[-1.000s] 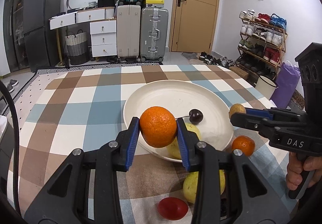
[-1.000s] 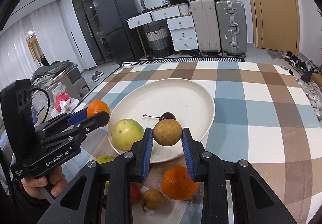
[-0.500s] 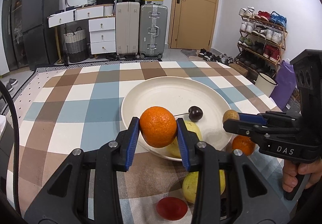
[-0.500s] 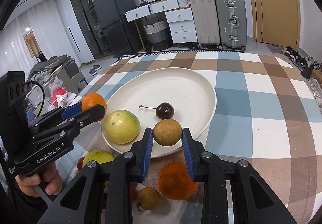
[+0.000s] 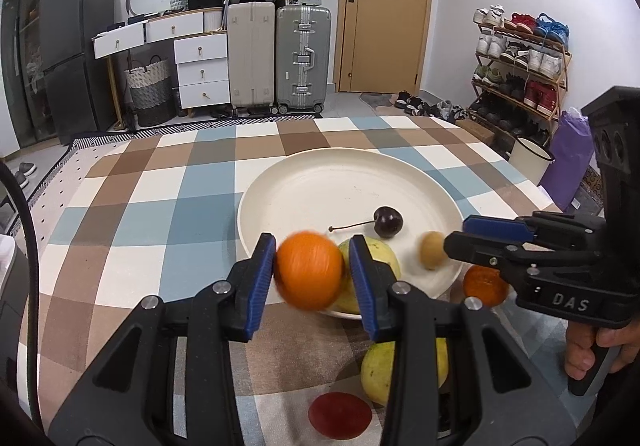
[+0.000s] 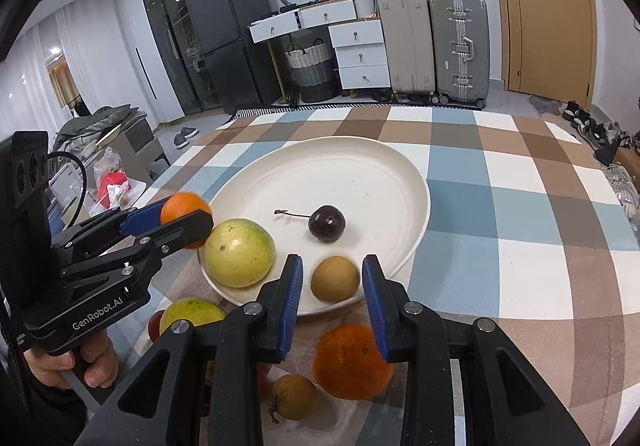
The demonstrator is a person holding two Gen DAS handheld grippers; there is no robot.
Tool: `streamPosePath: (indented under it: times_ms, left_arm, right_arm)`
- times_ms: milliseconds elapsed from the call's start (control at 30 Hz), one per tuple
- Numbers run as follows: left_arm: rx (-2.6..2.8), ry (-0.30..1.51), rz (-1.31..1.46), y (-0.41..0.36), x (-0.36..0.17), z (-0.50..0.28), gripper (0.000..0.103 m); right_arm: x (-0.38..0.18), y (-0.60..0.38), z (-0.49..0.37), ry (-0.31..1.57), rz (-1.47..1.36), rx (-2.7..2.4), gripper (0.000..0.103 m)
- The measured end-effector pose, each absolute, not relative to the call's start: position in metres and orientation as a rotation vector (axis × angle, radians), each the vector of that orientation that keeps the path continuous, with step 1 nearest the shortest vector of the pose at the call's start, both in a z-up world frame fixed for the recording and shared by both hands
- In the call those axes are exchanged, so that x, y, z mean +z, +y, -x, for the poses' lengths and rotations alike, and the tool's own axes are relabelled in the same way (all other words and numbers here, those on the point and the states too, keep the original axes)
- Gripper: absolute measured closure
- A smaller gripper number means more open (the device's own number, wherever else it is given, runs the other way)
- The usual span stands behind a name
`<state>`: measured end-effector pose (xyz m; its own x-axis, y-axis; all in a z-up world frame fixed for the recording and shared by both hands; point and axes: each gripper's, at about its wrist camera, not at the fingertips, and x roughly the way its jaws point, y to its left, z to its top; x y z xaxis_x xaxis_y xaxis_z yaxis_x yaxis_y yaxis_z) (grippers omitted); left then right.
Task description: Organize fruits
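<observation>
- Step in hand, as I judge it: loading the plate (image 6: 412, 181) on the checked desk (image 6: 520, 205), 1 fruit per hand-held gripper.
- The right hand-held gripper (image 6: 332, 282) is opening its jaws. The small brown fruit (image 6: 335, 278) sits between them on the plate's near edge, with a gap on each side, so it looks released.
- The left hand-held gripper (image 5: 312, 270) pinches an orange (image 5: 310, 270) between its blue pads, held off the desk just short of the plate's near rim. The orange is blurred in the left view.
- Already on the plate: a yellow-green fruit (image 6: 239, 252) beside the brown one, and a cherry (image 6: 327, 228) with its stem, further in.
- Left on the desk in front of the plate: a second orange (image 6: 348, 362), another small brown fruit (image 6: 294, 396), a second yellow-green fruit (image 6: 192, 312) and a red fruit (image 5: 340, 414).
- Next for the right side: back the spread jaws off without nudging the round brown fruit, which could roll off the low rim, then go for 1 of the 4 fruits on the desk.
- Next for the left side: carry the orange over the rim to a bare patch, clear of the yellow-green fruit directly ahead, lower it and only then let go.
</observation>
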<state>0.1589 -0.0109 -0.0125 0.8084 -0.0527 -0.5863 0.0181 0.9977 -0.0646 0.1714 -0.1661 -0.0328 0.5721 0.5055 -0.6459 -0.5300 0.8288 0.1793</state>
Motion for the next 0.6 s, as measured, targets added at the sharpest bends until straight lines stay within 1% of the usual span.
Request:
streamPosePath:
  times_ms: [33,100,167,200,233,267,300,333,400,600]
  left_arm:
    - [-0.037,0.627,0.059,-0.010,-0.012,-0.158,0.067]
    - [-0.036,0.620,0.064,-0.009,-0.011,-0.157,0.062]
    - [-0.029,0.611,0.065,-0.008,-0.010,-0.155,0.047]
    - [-0.026,0.610,0.065,-0.008,-0.010,-0.154,0.043]
    - [-0.022,0.607,0.064,-0.007,-0.009,-0.152,0.033]
    - [-0.016,0.600,0.062,-0.007,-0.009,-0.150,0.024]
    - [-0.013,0.593,0.060,-0.006,-0.008,-0.149,0.021]
    - [-0.012,0.584,0.057,-0.006,-0.006,-0.146,0.019]
    - [-0.016,0.582,0.062,-0.004,-0.004,-0.143,0.019]
    - [-0.022,0.584,0.100,0.008,-0.001,-0.135,0.018]
  right_arm:
    - [-0.032,-0.167,-0.170,0.740,0.034,0.604,0.057]
    - [-0.029,-0.170,-0.168,0.720,0.032,0.594,0.053]
    - [-0.026,-0.174,-0.167,0.710,0.035,0.581,0.050]
    - [-0.025,-0.176,-0.166,0.708,0.033,0.576,0.042]
    - [-0.024,-0.178,-0.166,0.704,0.029,0.570,0.032]
    - [-0.023,-0.180,-0.166,0.697,0.022,0.564,0.028]
    - [-0.022,-0.183,-0.165,0.691,0.018,0.555,0.023]
    - [-0.021,-0.185,-0.166,0.688,0.016,0.549,0.019]
    - [-0.019,-0.190,-0.165,0.681,0.012,0.531,0.018]
    - [-0.015,-0.205,-0.163,0.672,-0.019,0.510,0.016]
